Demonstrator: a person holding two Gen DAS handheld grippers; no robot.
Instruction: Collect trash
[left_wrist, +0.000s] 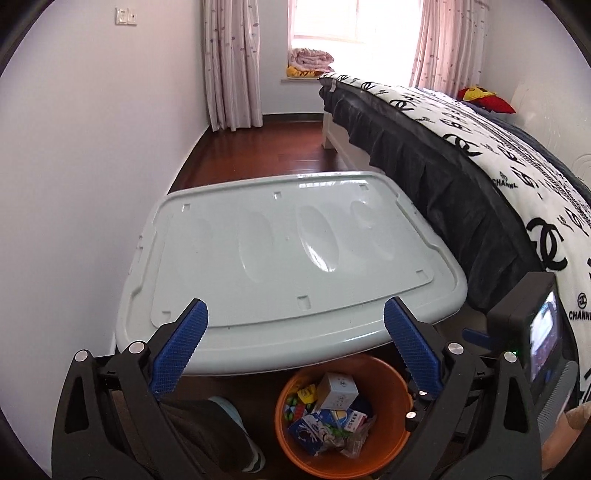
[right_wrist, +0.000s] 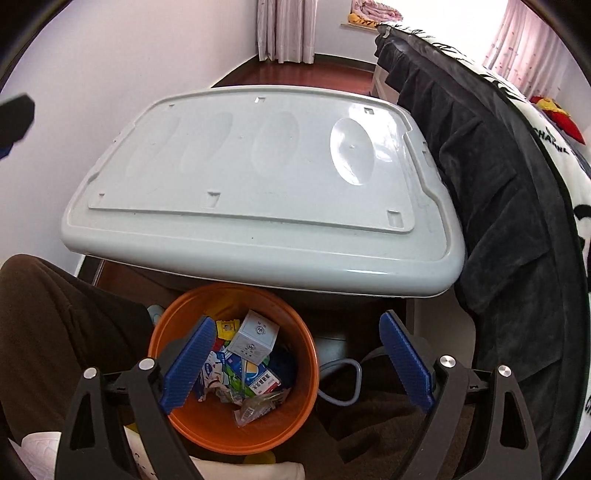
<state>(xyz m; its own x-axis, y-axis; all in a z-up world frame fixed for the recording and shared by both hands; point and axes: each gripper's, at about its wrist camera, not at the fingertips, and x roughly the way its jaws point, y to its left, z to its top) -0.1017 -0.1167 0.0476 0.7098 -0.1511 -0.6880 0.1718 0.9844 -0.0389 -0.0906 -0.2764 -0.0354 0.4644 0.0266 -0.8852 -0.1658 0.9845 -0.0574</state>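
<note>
Right gripper (right_wrist: 295, 365) wide, empty, above bin (right_wrist: 308, 354)

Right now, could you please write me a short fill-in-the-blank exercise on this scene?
1. The trash lies in a bin coloured ____.
2. Both the left gripper and the right gripper are ____.
3. The top of the pale storage box lid holds ____ trash.

Missing words: orange; open; no

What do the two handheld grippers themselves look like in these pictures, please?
Both match: the left gripper and right gripper have glossy black angular frames with triangular cut-outs and round silver bolt heads. Each finger carries a long blue pad with fine ribbed texture. No cables, markings or sleeves show on them.
</note>
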